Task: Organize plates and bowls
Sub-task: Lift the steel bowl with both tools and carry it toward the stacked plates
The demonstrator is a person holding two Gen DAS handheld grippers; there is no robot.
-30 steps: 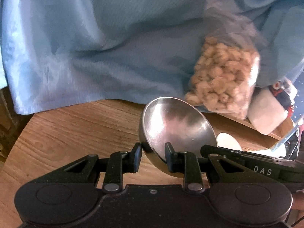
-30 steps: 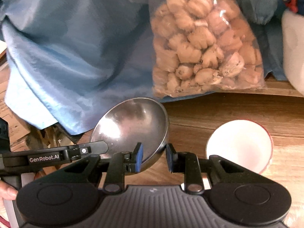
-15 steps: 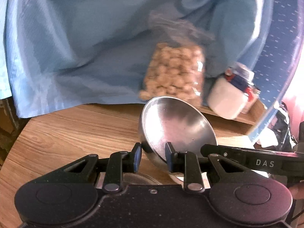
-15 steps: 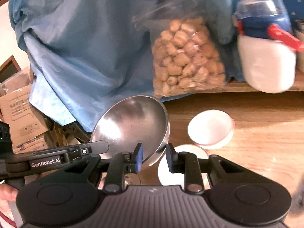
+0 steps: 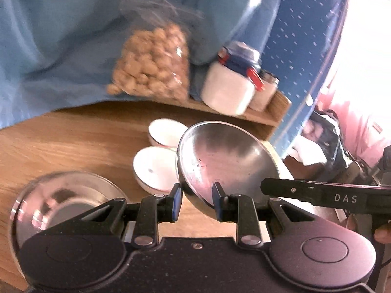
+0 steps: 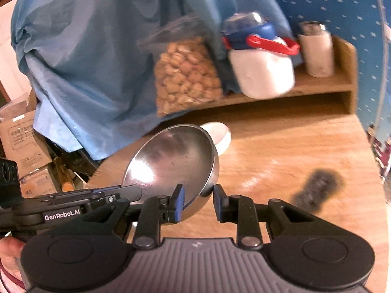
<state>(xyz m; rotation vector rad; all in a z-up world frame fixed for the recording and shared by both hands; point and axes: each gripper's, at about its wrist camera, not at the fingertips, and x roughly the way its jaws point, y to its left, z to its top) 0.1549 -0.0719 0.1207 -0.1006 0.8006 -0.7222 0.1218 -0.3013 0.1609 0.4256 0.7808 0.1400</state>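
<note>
Round polished steel bowl (image 5: 227, 161) aloft, tilted, over wooden table (image 6: 281, 151) near shelf-side edge. Left gripper (image 5: 196, 201) and right gripper (image 6: 197, 201) each pinch opposite rim. Judged light, rigid, slippery; thin rim only purchase. White ceramic bowls (image 5: 154, 168) below, chip-prone.

Both claws pointed forward and downward, side by side. The left claw (image 5: 196, 204) had its jaws drawn in but apart, the blue-faced finger at nine o'clock and the black one at three, gripping a steel bowl (image 5: 227, 161) by its near rim. The right claw (image 6: 198, 204) gripped the opposite rim of that bowl the same way. In the left view the right claw's arm reached in from three o'clock. In the right view the left claw came in from nine o'clock, and fingers of a hand (image 6: 8, 256) showed at eight o'clock.
</note>
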